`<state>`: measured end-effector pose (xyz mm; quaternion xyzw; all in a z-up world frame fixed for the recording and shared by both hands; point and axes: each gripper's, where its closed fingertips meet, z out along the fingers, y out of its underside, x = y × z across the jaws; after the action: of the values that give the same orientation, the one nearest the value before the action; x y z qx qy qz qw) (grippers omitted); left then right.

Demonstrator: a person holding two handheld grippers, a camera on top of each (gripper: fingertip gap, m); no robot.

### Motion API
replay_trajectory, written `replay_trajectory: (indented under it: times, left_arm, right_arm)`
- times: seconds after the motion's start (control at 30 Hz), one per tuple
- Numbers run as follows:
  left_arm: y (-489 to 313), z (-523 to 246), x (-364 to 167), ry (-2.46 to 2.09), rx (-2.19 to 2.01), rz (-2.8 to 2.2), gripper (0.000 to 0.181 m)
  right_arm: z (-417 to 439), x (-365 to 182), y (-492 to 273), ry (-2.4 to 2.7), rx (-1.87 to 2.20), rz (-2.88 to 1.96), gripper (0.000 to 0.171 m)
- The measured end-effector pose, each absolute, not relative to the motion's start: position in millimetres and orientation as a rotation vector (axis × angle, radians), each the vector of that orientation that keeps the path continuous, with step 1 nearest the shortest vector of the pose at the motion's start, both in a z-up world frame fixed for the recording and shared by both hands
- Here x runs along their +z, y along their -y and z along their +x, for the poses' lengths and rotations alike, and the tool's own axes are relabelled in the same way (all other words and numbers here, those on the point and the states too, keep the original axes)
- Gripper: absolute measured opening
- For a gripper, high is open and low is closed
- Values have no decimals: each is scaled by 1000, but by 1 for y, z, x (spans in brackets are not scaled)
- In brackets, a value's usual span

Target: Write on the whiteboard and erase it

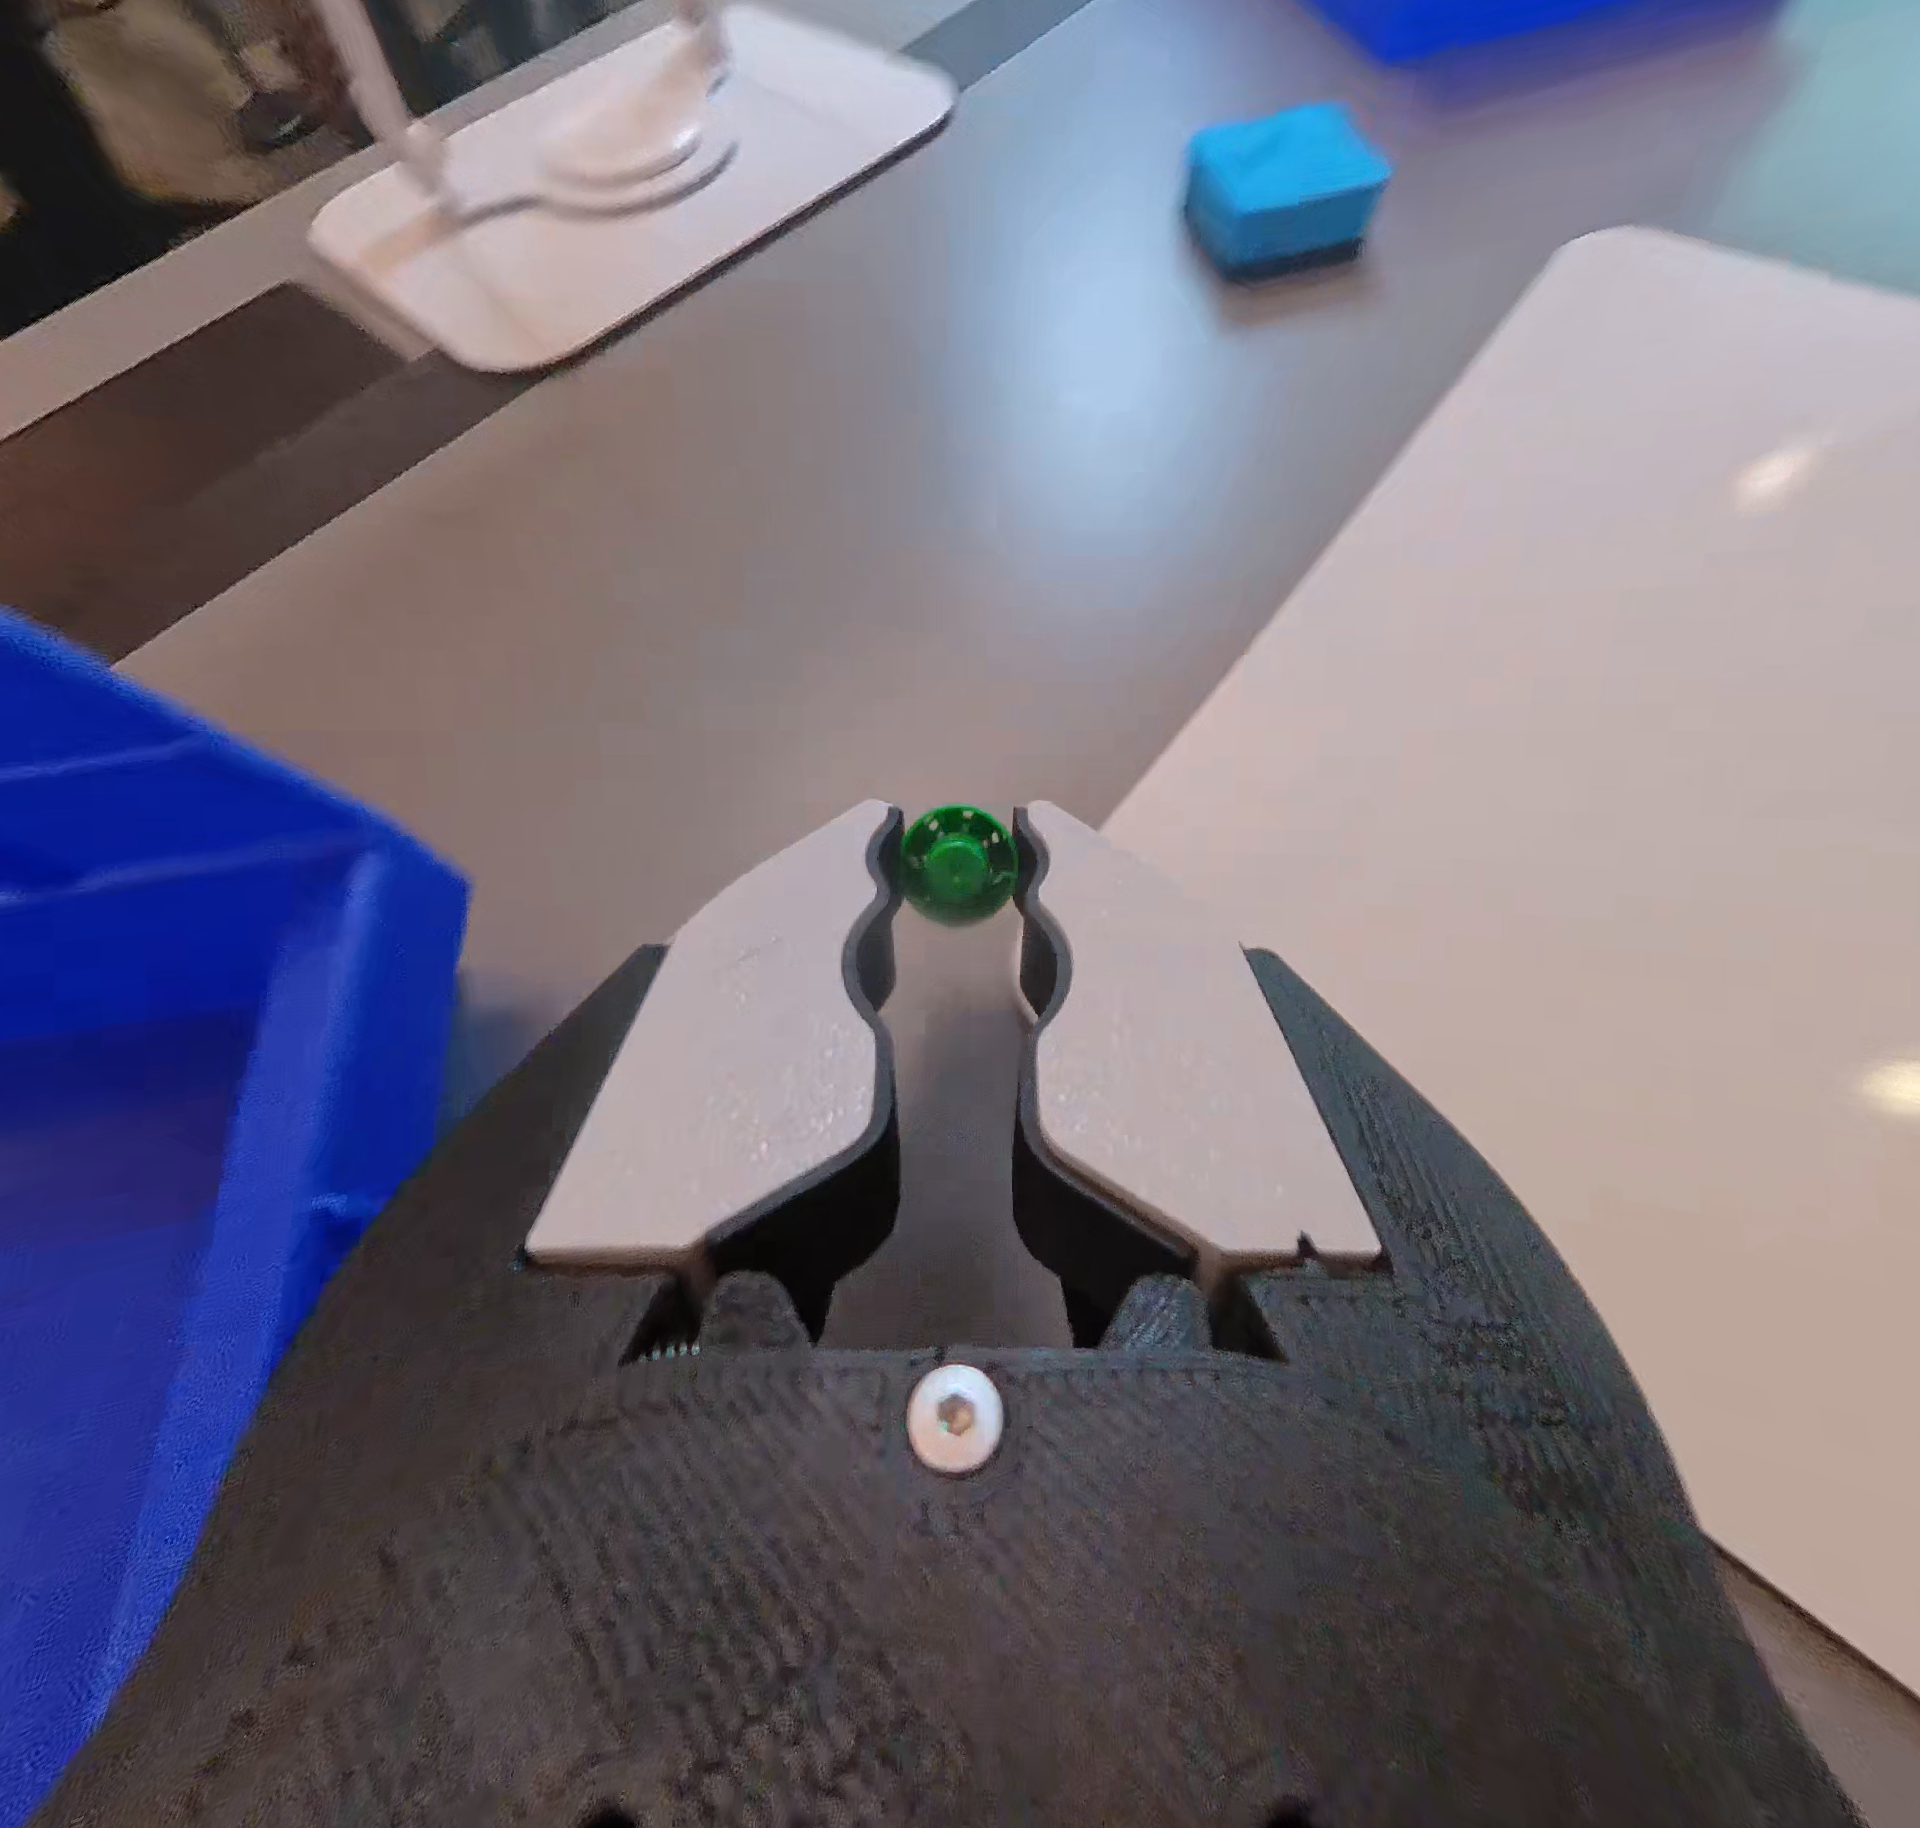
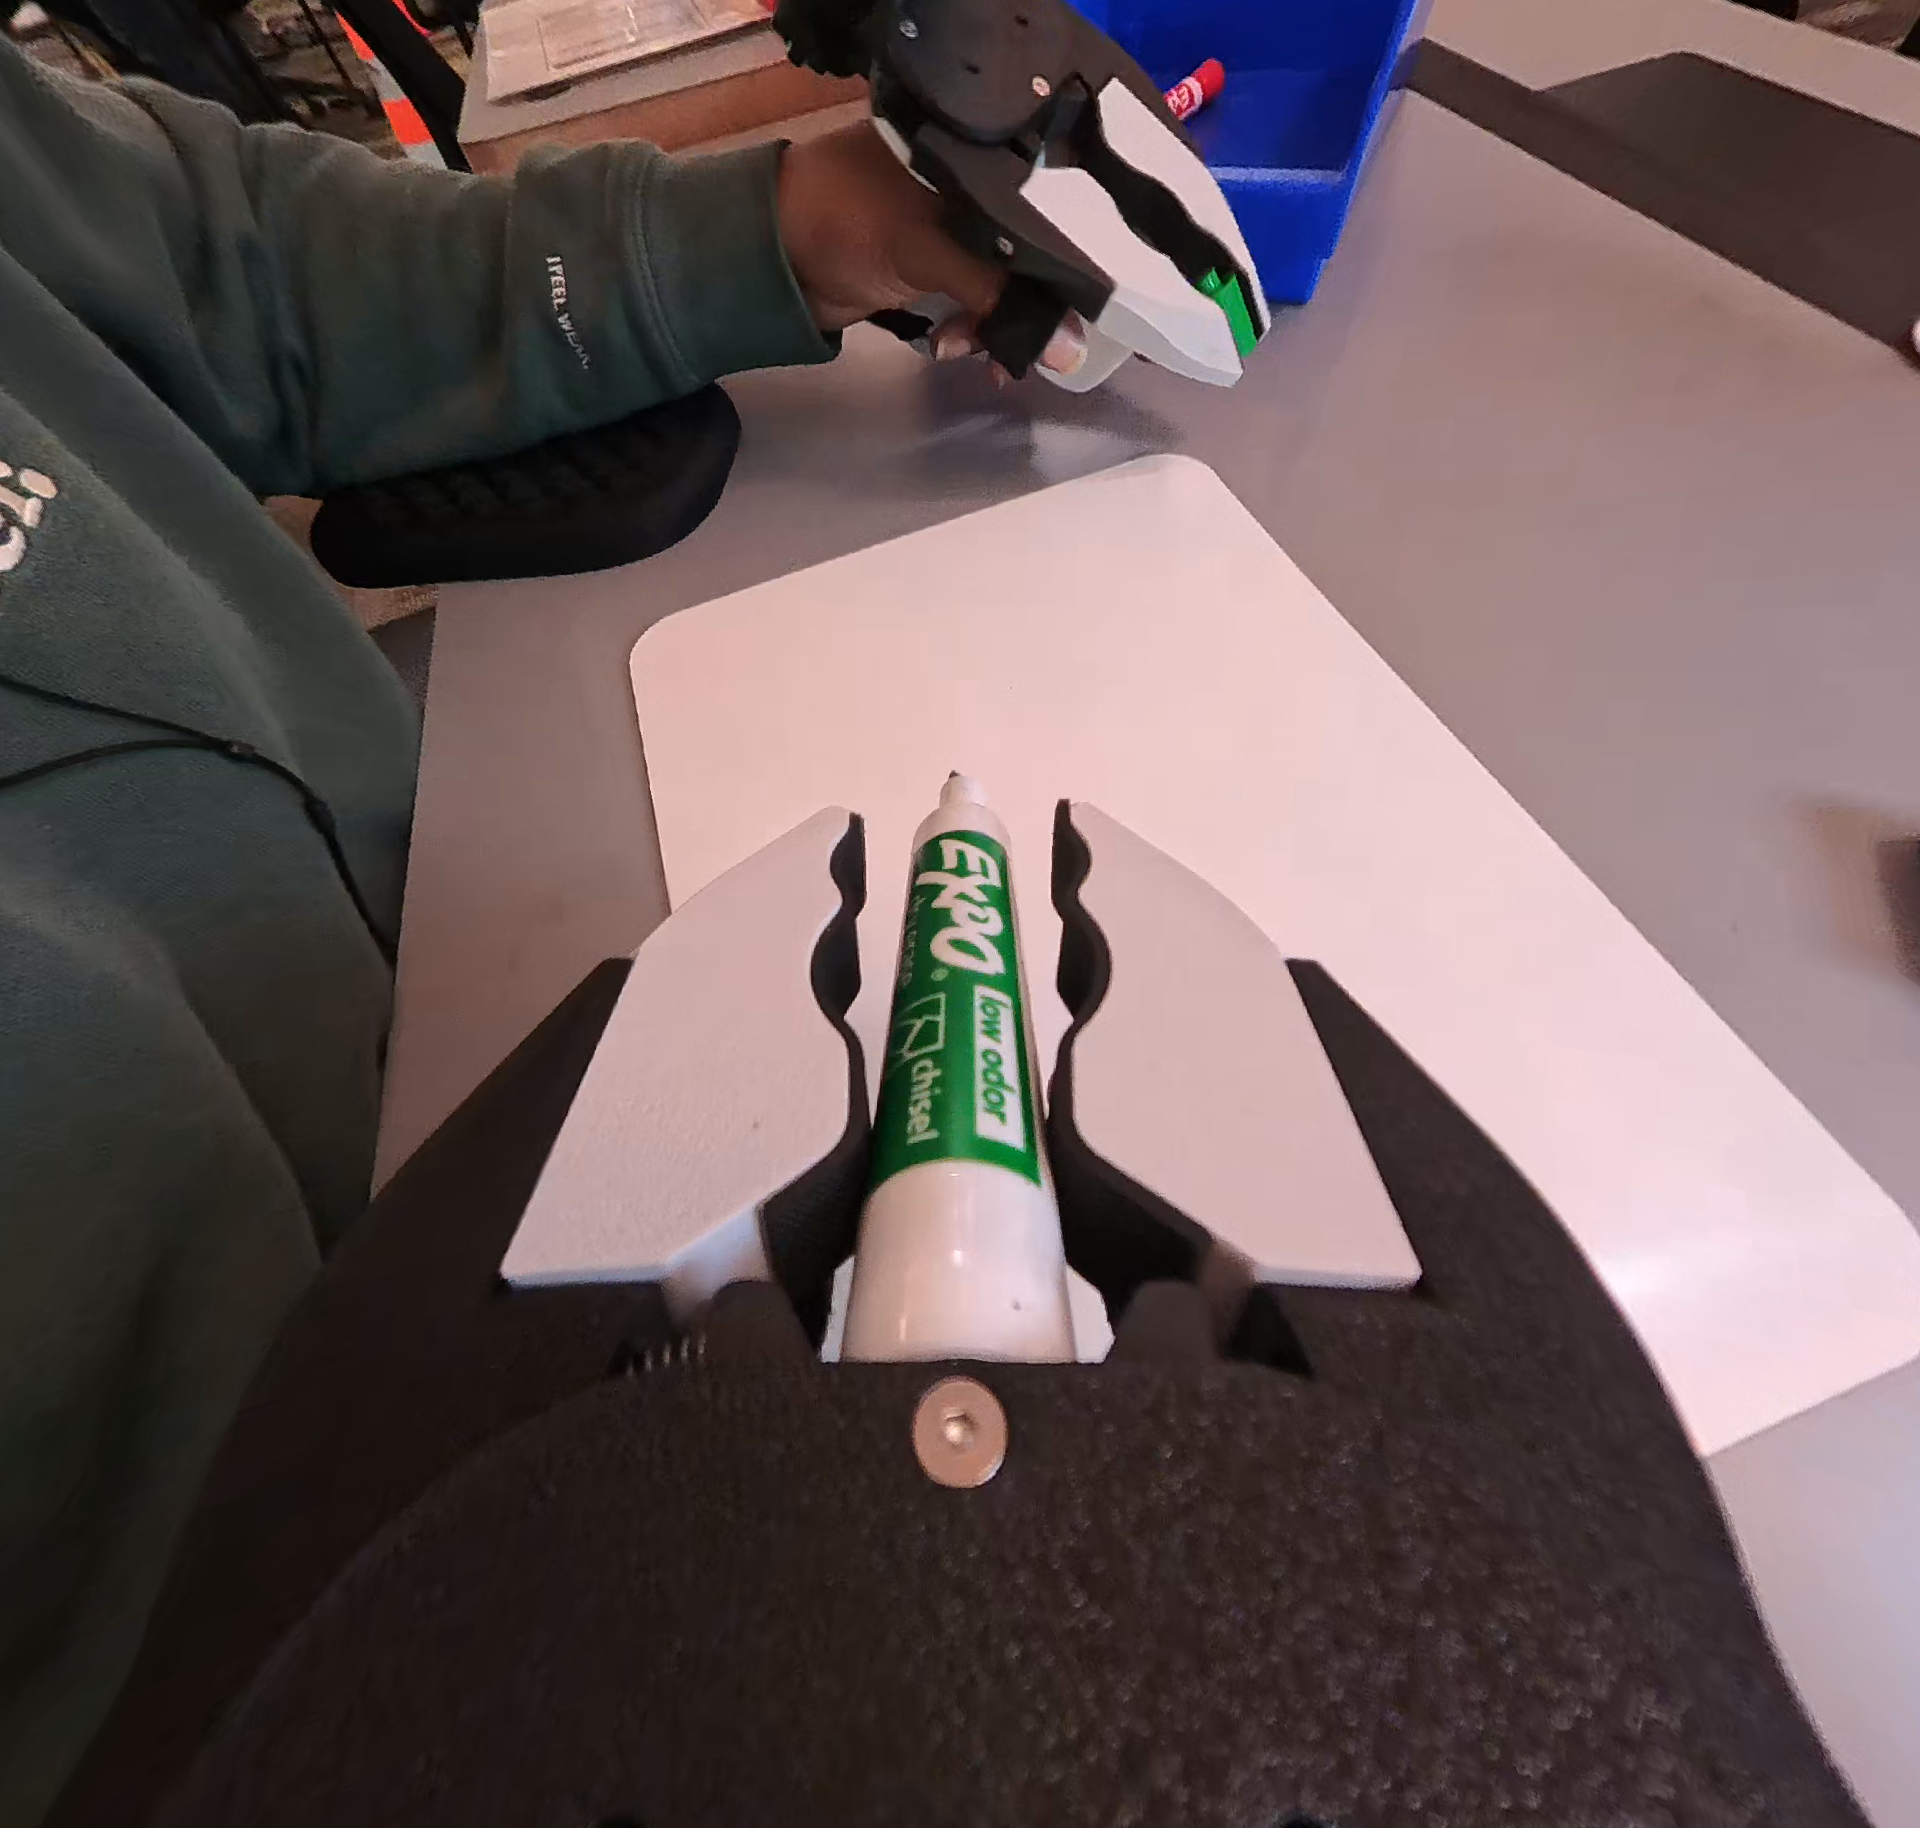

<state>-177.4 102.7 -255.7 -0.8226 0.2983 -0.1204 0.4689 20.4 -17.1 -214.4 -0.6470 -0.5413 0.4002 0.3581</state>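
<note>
Right gripper [image 2: 958, 822] fills the foreground, its jaws closed on the marker [image 2: 961, 1040], barrel lying along the slot between them and the bare tip poking out past the fingertips, aimed down over the whiteboard [image 2: 1195, 739]. That board lies flat on the grey table [image 2: 1558, 407], blank as far as I can see, so writing hasn't begun. Whether the tip is touching the surface I can't tell from this angle.

Over to the left gripper [image 1: 954, 859]: it's pinching the green cap [image 1: 956, 864] right at the fingertips, end-on to the camera, held up above the table near the blue bin [image 1: 187, 947]. In the right wrist view the same gripper hangs beyond the board's far corner, a hand wrapped around its handle.

Further back sits the blue eraser [image 1: 1283, 189], on the table past the board's top edge, well apart from both grippers.

Handling, by my read: the marker is light, stiff and smooth plastic, so a firm squeeze mid-barrel, as now, should keep it from twisting under writing pressure. The board looks thin and slick and may slide if pushed hard. The eraser looks like a soft, light block; gripping it across its short sides should do.
</note>
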Motion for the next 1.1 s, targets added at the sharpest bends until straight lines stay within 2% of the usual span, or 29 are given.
replay_trajectory:
  times: [0.3,0.5,0.83,1.1]
  left_arm:
    - [-97,-189,-288,-1020,-47,-2165,20]
    - [-76,-171,-290,-1125,-242,-2207,20]
    - [-34,-177,-291,-1320,-230,-2241,20]
    - [-15,-180,-292,-1355,-246,-2257,20]
  right_arm:
    - [17,-215,13,1419,1040,-1654,35]
    - [18,-213,13,1429,1055,-1648,35]
    - [44,-223,19,1477,872,-1725,35]
    - [16,-212,0,1371,885,-1660,35]
